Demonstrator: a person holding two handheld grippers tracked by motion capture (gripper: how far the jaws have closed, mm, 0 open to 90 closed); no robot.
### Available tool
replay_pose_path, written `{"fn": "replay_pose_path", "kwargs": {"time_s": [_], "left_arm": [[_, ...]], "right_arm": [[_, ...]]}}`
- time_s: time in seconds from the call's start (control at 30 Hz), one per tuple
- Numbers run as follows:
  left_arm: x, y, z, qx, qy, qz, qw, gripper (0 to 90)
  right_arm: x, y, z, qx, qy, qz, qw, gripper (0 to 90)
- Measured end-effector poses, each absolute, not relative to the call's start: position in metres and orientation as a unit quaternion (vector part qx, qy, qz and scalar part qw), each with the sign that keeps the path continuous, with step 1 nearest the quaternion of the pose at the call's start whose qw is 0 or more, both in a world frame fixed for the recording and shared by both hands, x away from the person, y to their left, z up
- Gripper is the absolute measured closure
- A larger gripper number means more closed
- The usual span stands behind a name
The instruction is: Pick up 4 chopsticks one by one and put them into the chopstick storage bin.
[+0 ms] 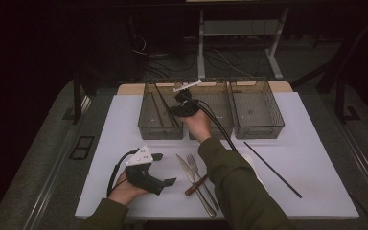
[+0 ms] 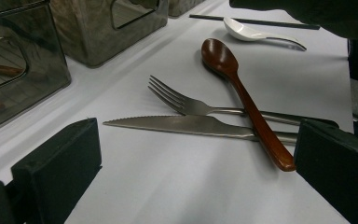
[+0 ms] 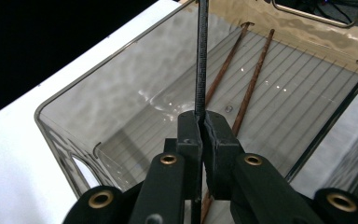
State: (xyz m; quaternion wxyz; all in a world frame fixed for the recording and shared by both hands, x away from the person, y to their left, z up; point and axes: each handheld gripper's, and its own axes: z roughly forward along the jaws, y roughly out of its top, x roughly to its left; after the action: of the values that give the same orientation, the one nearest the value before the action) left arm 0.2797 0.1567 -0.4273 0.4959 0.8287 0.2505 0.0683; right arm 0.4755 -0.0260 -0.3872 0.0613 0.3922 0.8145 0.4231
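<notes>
While the left gripper [image 1: 165, 168] rests on the white surface [image 1: 316, 191] with its fingers [image 2: 56, 168] wide apart beside the knife [image 2: 186, 125], the right gripper [image 3: 200, 126] pinches a black chopstick [image 3: 201, 56] over the leftmost bin [image 3: 121, 107], where two brown chopsticks [image 3: 251, 84] lie.

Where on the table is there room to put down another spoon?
The widest bare patch is the table's right side, between the black chopstick and the right edge. The strip left of the left bin is bare too. Crowded: the front middle, where knife, fork and brown spoon overlap beside the left gripper.
</notes>
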Motion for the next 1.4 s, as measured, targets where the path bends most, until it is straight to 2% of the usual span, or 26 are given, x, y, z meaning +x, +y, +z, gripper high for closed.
{"fn": "replay_pose_path", "kwargs": {"time_s": [0.1, 0.37, 0.8, 1.4], "left_arm": [[0.280, 0.157, -0.427, 0.830, 0.249, 0.069, 0.495, 0.0], [0.280, 0.157, -0.427, 0.831, 0.246, 0.070, 0.493, 0.0], [0.280, 0.158, -0.427, 0.830, 0.249, 0.071, 0.493, 0.0], [0.280, 0.157, -0.428, 0.833, 0.251, 0.070, 0.488, 0.0]], "right_arm": [[0.475, -0.024, -0.387, 0.393, 0.818, 0.416, 0.061, 83.8], [0.473, -0.025, -0.383, 0.382, 0.821, 0.419, 0.058, 67.6], [0.459, -0.051, -0.357, 0.363, 0.818, 0.445, 0.032, 50.5], [0.426, -0.114, -0.334, 0.342, 0.812, 0.470, 0.044, 42.1]]}}
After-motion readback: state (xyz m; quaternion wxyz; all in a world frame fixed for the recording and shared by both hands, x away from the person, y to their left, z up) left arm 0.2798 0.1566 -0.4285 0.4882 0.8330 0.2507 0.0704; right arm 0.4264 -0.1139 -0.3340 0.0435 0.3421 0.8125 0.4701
